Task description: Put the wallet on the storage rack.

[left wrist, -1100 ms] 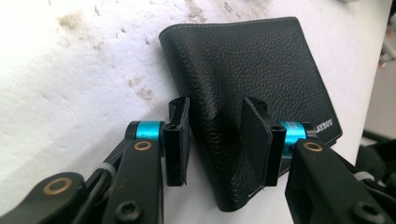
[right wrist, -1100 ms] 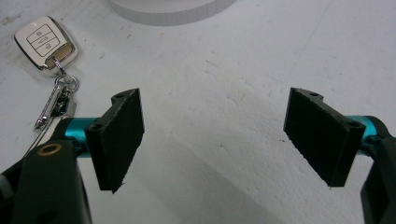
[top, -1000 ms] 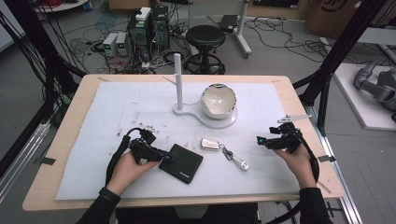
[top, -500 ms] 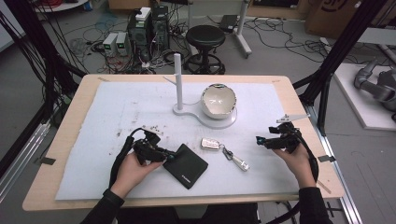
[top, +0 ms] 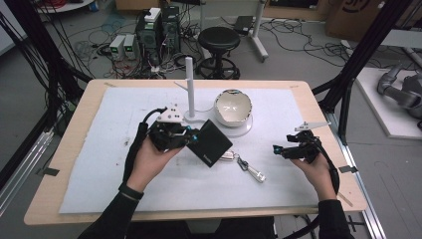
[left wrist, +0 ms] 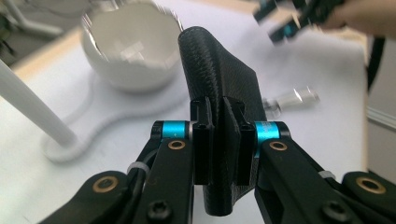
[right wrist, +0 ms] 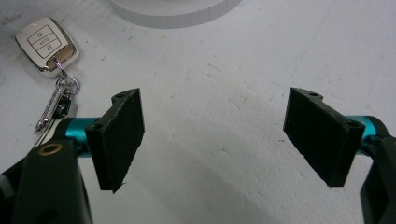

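Left tongs (left wrist: 223,140) clamping black wallet (left wrist: 219,88), lower edge hidden, seemingly lifted

The left gripper (left wrist: 223,140) has its two black jaws clamped on the edge of a black textured wallet (left wrist: 219,84), which stands upright and clear of the white table cover (left wrist: 42,186). Behind it sits a white bowl (left wrist: 126,51) on a white stand base (left wrist: 112,126), its post (left wrist: 32,112) leaning left. A blurred key fob (left wrist: 292,99) lies to the right, and the other gripper (left wrist: 285,21) shows at the top right.

A black textured wallet (left wrist: 219,93), seemingly leather, stands clamped edge-on between the left tool's (left wrist: 222,140) pads. It tilts beyond the tool, raised off the surface (top: 99,149).
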The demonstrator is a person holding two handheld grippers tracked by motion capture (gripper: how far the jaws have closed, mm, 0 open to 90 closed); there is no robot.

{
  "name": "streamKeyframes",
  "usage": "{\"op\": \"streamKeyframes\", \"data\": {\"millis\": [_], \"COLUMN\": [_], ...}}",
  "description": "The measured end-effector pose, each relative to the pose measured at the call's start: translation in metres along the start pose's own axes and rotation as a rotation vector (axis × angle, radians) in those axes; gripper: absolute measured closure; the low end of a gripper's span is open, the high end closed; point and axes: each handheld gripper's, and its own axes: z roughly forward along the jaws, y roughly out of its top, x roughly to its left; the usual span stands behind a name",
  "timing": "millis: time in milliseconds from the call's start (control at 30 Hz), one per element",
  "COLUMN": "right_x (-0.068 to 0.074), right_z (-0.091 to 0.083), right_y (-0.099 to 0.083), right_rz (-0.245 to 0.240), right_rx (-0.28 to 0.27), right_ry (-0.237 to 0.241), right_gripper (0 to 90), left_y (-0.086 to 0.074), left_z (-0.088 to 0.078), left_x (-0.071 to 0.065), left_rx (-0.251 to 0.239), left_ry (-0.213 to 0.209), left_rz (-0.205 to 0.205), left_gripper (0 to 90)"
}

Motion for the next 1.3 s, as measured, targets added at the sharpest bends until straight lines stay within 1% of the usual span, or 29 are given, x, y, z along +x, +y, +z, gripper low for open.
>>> {"op": "streamKeyframes", "data": {"millis": [33, 67, 133, 167, 200, 233, 267, 367, 433, 500, 533, 567, 633, 667, 733, 800, 933, 1000, 1167, 1200, 1267, 1300], "right_x": [0.000, 0.000, -0.001, -0.001, -0.001, 0.000, 0.000, 0.000, 0.000, 0.000, 0.000, 0.000, -0.001, -0.001, -0.001, -0.001, 0.000, 0.000, 0.000, 0.000, 0.000, 0.000], "right_z": [0.000, 0.000, 0.000, 0.000, 0.000, 0.000, 0.000, 0.001, 0.001, 0.000, 0.001, 0.000, 0.000, 0.000, 0.000, 0.000, 0.000, 0.000, -0.001, -0.001, -0.002, -0.002], "right_y": [0.000, 0.000, 0.000, 0.000, 0.000, 0.000, 0.000, 0.000, 0.000, 0.000, 0.000, 0.000, 0.000, 0.000, 0.000, 0.000, 0.000, 0.000, -0.001, -0.001, -0.001, -0.001], "right_rz": [0.001, 0.001, 0.001, -0.001, -0.001, -0.001, -0.003, -0.003, -0.005, -0.004, -0.006, -0.005, -0.004, -0.004, 0.001, -0.001, -0.007, -0.005, -0.005, -0.004, -0.001, 0.000], "right_rx": [0.000, -0.003, -0.003, -0.002, -0.002, 0.001, -0.001, -0.002, -0.003, -0.004, -0.003, -0.003, -0.004, -0.004, -0.004, -0.005, -0.006, -0.006, -0.009, -0.009, -0.011, -0.013], "right_ry": [0.001, 0.002, 0.002, 0.003, 0.003, 0.002, 0.003, 0.004, 0.003, 0.005, 0.006, 0.007, 0.008, 0.008, 0.009, 0.009, 0.011, 0.012, 0.016, 0.016, 0.018, 0.018], "right_gripper": [20.8, 20.8, 20.9, 20.8, 20.8, 20.8, 20.8, 20.8, 20.8, 20.8, 20.9, 20.8, 20.8, 20.8, 20.8, 20.8, 20.9, 20.8, 20.8, 20.8, 20.8, 20.8], "left_y": [0.012, 0.012, 0.023, 0.033, 0.033, 0.038, 0.047, 0.057, 0.066, 0.073, 0.080, 0.080, 0.085, 0.085, 0.085, 0.086, 0.089, 0.089, 0.086, 0.085, 0.084, 0.084], "left_z": [0.001, 0.001, 0.004, 0.008, 0.008, 0.011, 0.016, 0.022, 0.029, 0.036, 0.043, 0.043, 0.054, 0.054, 0.061, 0.067, 0.081, 0.088, 0.099, 0.101, 0.104, 0.105], "left_x": [0.002, 0.002, 0.005, 0.008, 0.008, 0.010, 0.014, 0.016, 0.020, 0.023, 0.026, 0.026, 0.029, 0.029, 0.032, 0.035, 0.039, 0.039, 0.043, 0.044, 0.045, 0.046], "left_rx": [-0.031, -0.031, -0.061, -0.075, -0.075, -0.080, -0.074, -0.079, -0.072, -0.079, -0.070, -0.070, -0.076, -0.076, -0.086, -0.082, -0.065, -0.057, -0.009, 0.000, 0.011, 0.010], "left_ry": [0.032, 0.032, 0.060, 0.071, 0.071, 0.075, 0.083, 0.101, 0.117, 0.130, 0.140, 0.140, 0.156, 0.156, 0.169, 0.185, 0.188, 0.196, 0.235, 0.242, 0.254, 0.255], "left_rz": [0.022, 0.022, 0.040, 0.052, 0.052, 0.049, 0.054, 0.053, 0.065, 0.070, 0.077, 0.077, 0.099, 0.099, 0.107, 0.106, 0.109, 0.126, 0.138, 0.147, 0.157, 0.156], "left_gripper": [82.3, 82.3, 82.3, 82.3, 82.3, 82.3, 82.3, 82.3, 82.3, 82.2, 82.2, 82.2, 82.2, 82.2, 82.2, 82.1, 82.1, 82.1, 82.0, 82.0, 82.0, 82.0]}}
